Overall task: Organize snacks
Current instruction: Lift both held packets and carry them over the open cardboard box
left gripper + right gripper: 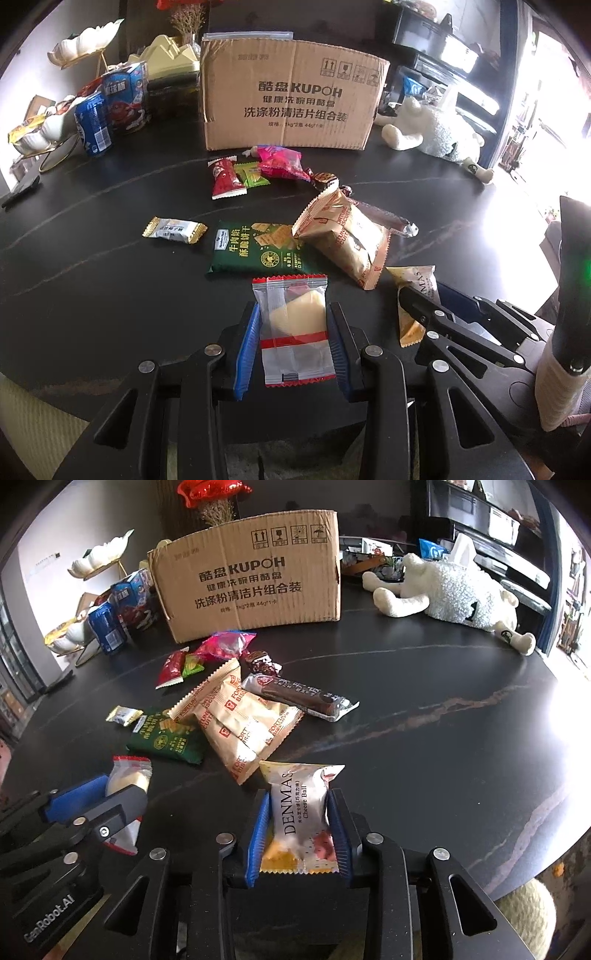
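Left gripper [293, 339] clamps a clear red-striped wafer packet [295, 328], right gripper [299, 834] clamps a Denmas Cheese Ball packet [301, 808], both over black table [424, 738] near cardboard box [291, 96]

Blown-out right-side glare (fisheye-warped edges)
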Motion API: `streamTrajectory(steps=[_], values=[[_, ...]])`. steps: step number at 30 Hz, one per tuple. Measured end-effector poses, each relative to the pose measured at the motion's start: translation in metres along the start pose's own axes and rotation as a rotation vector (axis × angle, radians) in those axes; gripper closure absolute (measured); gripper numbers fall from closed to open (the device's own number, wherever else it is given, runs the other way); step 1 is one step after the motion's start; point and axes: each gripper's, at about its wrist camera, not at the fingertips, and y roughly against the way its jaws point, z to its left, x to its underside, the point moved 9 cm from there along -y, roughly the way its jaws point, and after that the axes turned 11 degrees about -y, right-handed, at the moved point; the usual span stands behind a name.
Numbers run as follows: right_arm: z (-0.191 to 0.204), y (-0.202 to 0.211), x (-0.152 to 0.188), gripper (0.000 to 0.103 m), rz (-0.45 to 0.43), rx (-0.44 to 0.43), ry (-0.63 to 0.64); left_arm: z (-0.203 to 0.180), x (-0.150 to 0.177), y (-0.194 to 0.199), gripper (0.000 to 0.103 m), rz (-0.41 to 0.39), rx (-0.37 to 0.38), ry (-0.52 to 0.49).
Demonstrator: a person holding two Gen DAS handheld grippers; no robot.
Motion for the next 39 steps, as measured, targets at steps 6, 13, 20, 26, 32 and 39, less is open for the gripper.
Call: streamTrajectory(steps=[6, 13, 20, 26, 32, 39], values=[[0.003, 0.017, -0.01, 0.074, -0.039, -0.017, -0.008, -0.002, -0.008, 0.008, 0.068, -0.022, 0.024, -0.03], [0.018, 0.046, -0.033, 0.074, -0.069, -0.068, 0.002, 0.008, -0.034, 0.033, 0.068, -0.102, 0.019, -0.082], [0.039, 0.067, -0.064, 0.074, -0.125, -0.098, 0.038, 0.02, -0.072, 0.057, 0.068, -0.181, -0.003, -0.134], [0.054, 0.08, -0.102, 0.074, -0.167, -0.13, 0.055, 0.029, -0.109, 0.069, 0.068, -0.209, 0.021, -0.146], [0.064, 0.081, -0.145, 0.074, -0.214, -0.139, 0.042, 0.038, -0.147, 0.078, 0.068, -0.237, 0.009, -0.178], [0.075, 0.081, -0.188, 0.074, -0.25, -0.154, 0.039, 0.048, -0.185, 0.083, 0.068, -0.252, 0.006, -0.197]])
